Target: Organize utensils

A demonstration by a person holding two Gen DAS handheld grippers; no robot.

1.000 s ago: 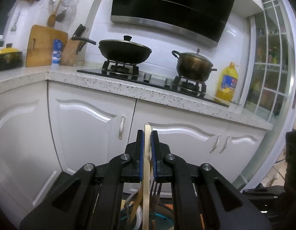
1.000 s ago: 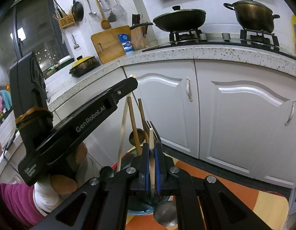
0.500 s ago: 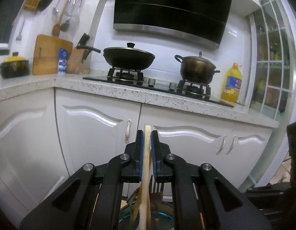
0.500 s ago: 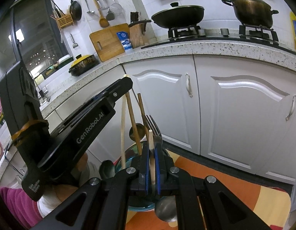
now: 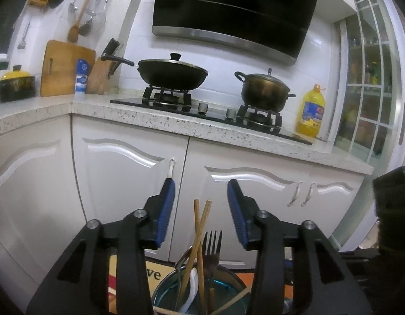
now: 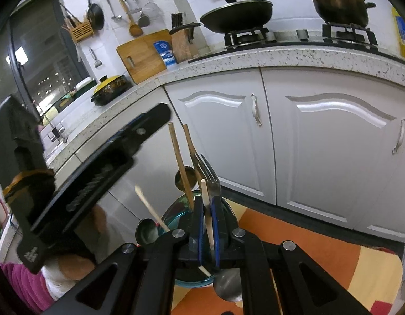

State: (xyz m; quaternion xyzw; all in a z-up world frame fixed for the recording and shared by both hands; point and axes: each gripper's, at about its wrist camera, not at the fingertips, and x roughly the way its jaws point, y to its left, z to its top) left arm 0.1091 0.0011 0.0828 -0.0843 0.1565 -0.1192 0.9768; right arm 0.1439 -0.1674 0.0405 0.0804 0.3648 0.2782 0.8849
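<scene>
Between left hand-held gripper (image 5: 200,197) pads | chopsticks (image 5: 198,225), untouched, just released

Your left gripper (image 6: 102,181) smears into motion blur in the right wrist view — its lettering is unreadable. The glass bowl (image 5: 223,275) is cut off by the bottom edge, so the utensils' lower ends stay hidden. Your right gripper (image 6: 207,210) covers the chopstick's (image 6: 205,197) middle — and most of the bowl.
</scene>
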